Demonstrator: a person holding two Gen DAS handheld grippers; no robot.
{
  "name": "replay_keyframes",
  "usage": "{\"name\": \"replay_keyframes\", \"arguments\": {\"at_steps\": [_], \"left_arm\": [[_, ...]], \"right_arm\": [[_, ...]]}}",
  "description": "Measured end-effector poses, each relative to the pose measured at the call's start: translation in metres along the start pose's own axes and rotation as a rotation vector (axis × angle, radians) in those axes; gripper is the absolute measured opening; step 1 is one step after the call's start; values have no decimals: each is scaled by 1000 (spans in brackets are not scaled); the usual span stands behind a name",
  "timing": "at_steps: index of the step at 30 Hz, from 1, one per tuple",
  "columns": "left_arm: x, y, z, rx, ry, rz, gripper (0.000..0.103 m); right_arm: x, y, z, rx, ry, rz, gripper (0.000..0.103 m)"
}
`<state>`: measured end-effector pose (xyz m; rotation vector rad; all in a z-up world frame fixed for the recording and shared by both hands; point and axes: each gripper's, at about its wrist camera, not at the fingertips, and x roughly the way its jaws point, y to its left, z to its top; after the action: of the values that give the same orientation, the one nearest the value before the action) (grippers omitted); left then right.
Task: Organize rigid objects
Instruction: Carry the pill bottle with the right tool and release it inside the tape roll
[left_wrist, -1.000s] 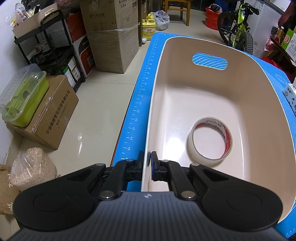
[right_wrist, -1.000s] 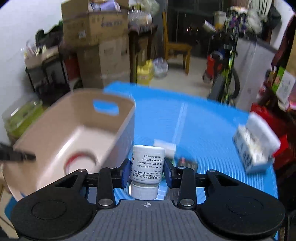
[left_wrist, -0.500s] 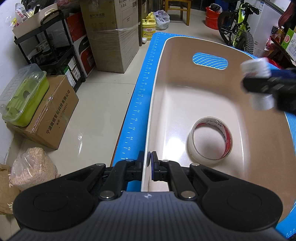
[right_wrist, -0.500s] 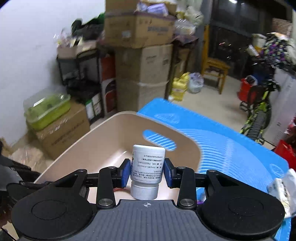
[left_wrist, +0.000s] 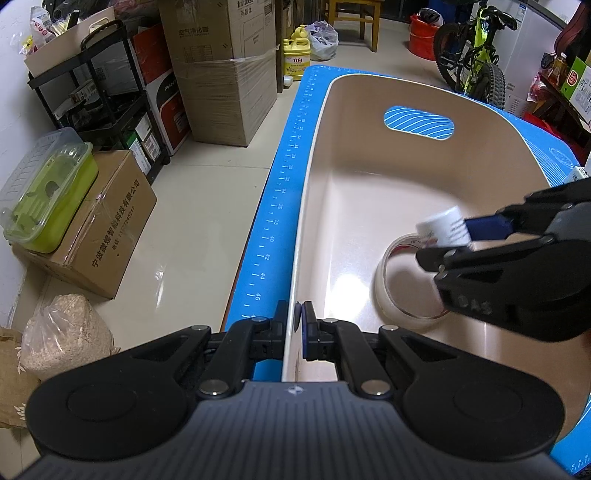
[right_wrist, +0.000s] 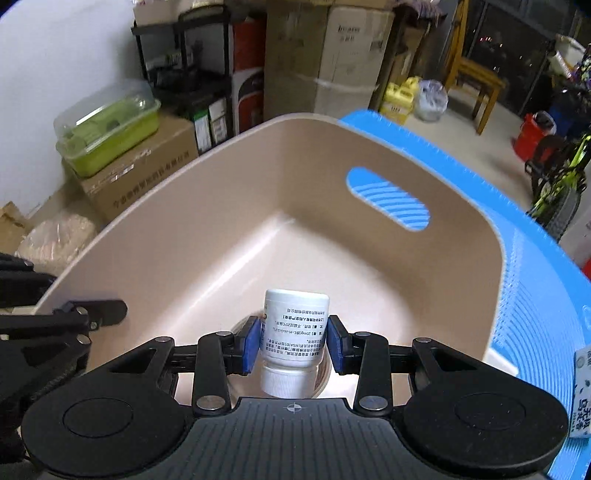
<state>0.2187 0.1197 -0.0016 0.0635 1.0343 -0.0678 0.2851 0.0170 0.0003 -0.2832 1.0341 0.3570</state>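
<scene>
A beige plastic bin (left_wrist: 369, 192) with a handle slot stands on a blue mat (left_wrist: 280, 206). My left gripper (left_wrist: 298, 334) is shut on the bin's near-left rim. A roll of clear tape (left_wrist: 399, 295) lies on the bin's floor. My right gripper (right_wrist: 291, 345) is shut on a white pill bottle (right_wrist: 293, 328), cap toward the camera, and holds it inside the bin just above the tape roll. In the left wrist view the right gripper (left_wrist: 458, 240) reaches in from the right with the bottle (left_wrist: 441, 230).
Left of the table are cardboard boxes (left_wrist: 107, 229), a green lidded container (left_wrist: 44, 199), a black shelf (left_wrist: 99, 99) and a sack (left_wrist: 62, 339). A bicycle (left_wrist: 476, 62) and a chair stand at the back. A small white box (right_wrist: 581, 395) lies on the mat at right.
My right gripper carried the pill bottle from over the mat into the bin and lowered it to just above the tape roll. My left gripper stayed shut on the rim.
</scene>
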Motion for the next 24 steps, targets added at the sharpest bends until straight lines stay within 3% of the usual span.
{"name": "replay_keyframes", "arguments": {"at_steps": [16,24], "left_arm": [[0,0,1,2,-1,1,8],[0,0,1,1,1,1,8]], "right_arm": [[42,9,2,-17,174,14,45],[36,3,5,15,147,3,51]]}}
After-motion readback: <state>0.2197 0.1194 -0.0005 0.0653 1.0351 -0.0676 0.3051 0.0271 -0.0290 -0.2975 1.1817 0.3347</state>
